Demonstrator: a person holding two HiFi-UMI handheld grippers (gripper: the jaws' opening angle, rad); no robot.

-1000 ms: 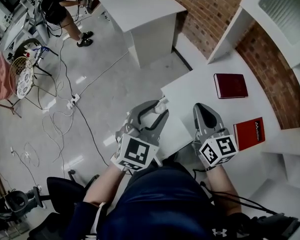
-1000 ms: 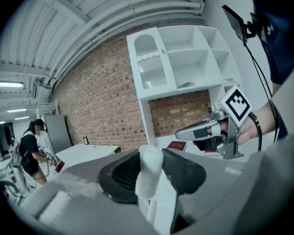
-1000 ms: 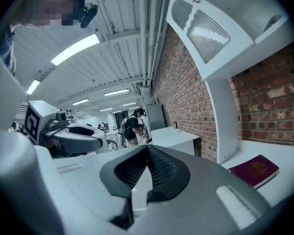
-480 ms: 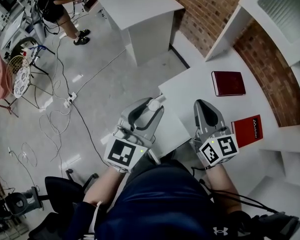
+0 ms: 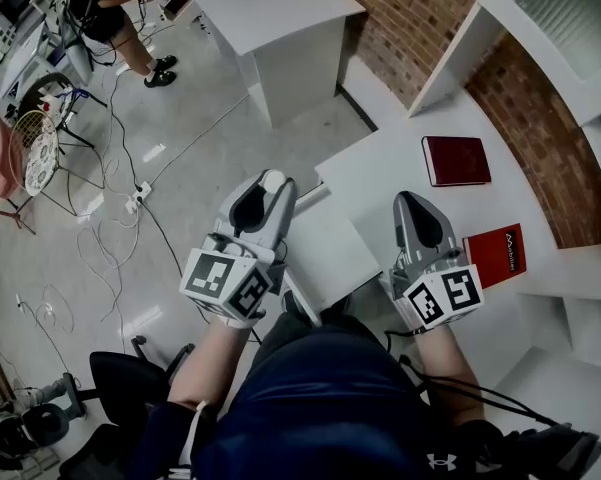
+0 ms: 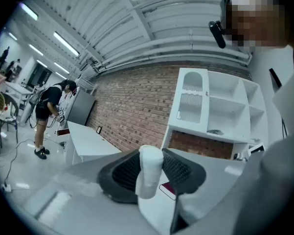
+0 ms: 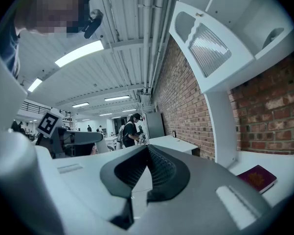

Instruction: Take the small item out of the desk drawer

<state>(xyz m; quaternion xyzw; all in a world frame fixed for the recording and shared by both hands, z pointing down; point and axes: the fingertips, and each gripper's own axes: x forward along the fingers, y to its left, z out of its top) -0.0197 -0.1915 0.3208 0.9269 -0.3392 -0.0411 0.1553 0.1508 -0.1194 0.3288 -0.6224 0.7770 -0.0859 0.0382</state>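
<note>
A small white cylinder is standing upright between the jaws of the left gripper, whose ribbed pads are pressing on it from both sides. The gripper is holding the cylinder out at its tip, over the pale floor. A low white panel is lying just to this gripper's right, below the edge of the white desk; whether the panel is the drawer cannot be told.

The right gripper is hovering over the desk with its jaws together and nothing between them. A bright red book is lying on the desk just to the right of this gripper. A dark red book is lying further ahead of it and apart from the first. A brick wall and white shelving are rising beyond both tools. Far ahead of the left gripper, cables are trailing across the floor. There a person in dark clothes is standing beside another white desk.
</note>
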